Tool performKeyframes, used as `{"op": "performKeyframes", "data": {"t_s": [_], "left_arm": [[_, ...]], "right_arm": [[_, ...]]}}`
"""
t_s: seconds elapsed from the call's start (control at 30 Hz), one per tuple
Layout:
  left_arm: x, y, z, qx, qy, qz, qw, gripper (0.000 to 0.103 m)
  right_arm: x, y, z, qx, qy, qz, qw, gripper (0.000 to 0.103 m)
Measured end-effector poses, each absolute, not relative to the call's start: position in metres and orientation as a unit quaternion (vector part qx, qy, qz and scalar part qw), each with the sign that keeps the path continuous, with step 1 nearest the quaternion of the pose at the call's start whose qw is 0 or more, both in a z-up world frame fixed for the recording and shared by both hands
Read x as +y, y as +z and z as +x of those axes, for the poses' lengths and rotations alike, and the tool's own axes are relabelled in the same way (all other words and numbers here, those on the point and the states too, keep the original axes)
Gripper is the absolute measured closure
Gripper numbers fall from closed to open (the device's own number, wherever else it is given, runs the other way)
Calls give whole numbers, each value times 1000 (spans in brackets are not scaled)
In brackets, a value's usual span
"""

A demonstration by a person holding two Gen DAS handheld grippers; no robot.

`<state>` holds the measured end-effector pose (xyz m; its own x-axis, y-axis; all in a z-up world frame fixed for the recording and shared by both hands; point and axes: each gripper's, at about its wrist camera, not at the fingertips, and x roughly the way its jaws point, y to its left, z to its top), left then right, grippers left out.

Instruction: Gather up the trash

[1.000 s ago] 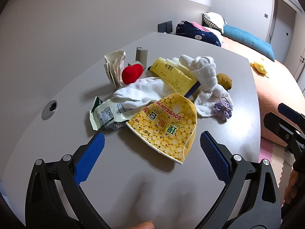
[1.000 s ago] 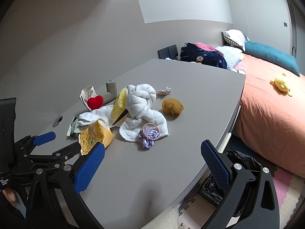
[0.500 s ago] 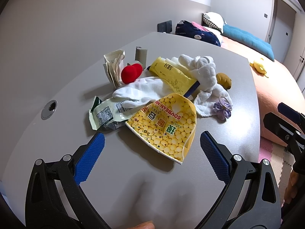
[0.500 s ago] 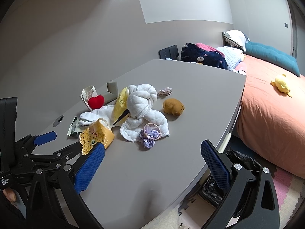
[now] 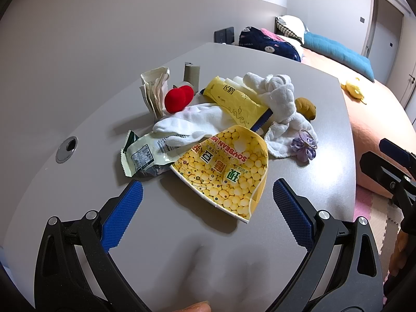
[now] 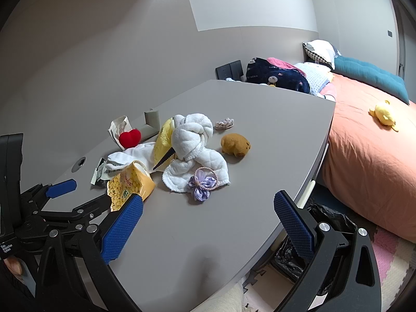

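- The left tool (image 5: 206, 202) hangs released above the grey bench (image 5: 182, 247), jaws spread wide, with nothing between its fingers.
- The right tool (image 6: 208, 223) is released too, jaws wide and empty, over the bench edge at 5 o'clock from the pile.
- The trash lies mixed into one heap with keepsakes: a flattened yellow soybean carton (image 5: 226, 171) sits nearest the left tool, at 12 o'clock just ahead of its fingertips.
- At the carton's 9 o'clock, touching it, lies a torn green-white wrapper (image 5: 143, 156); a yellow packet (image 5: 234, 98) rests at 12 o'clock beyond a white sock (image 5: 192, 124).
- A crumpled paper packet (image 5: 153, 88) and a cardboard tube (image 5: 192, 74) stand at the far side, by a red plush heart (image 5: 179, 98) (not trash, I judge).
- A black bin bag (image 6: 325, 223) shows below the bench edge, at 4 o'clock in the right view.
- Step in hand, as I read it: approach for the first pick, the carton the likely target.
- The next move calls for lowering the left tool so one finger slips under the carton's raised rim, clamping without snagging the sock or white towel (image 5: 280, 98).
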<state>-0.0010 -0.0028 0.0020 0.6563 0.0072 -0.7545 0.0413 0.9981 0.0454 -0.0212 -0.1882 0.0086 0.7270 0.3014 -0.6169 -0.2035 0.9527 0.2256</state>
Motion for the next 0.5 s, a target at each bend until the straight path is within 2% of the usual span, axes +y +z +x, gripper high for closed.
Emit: {"op": "performKeyframes", "data": {"t_s": [0.5], "left_arm": [[11, -5, 6, 424, -1, 20, 905, 6]], "right_arm": [[-186, -4, -1, 360, 150, 54, 919, 4]]}}
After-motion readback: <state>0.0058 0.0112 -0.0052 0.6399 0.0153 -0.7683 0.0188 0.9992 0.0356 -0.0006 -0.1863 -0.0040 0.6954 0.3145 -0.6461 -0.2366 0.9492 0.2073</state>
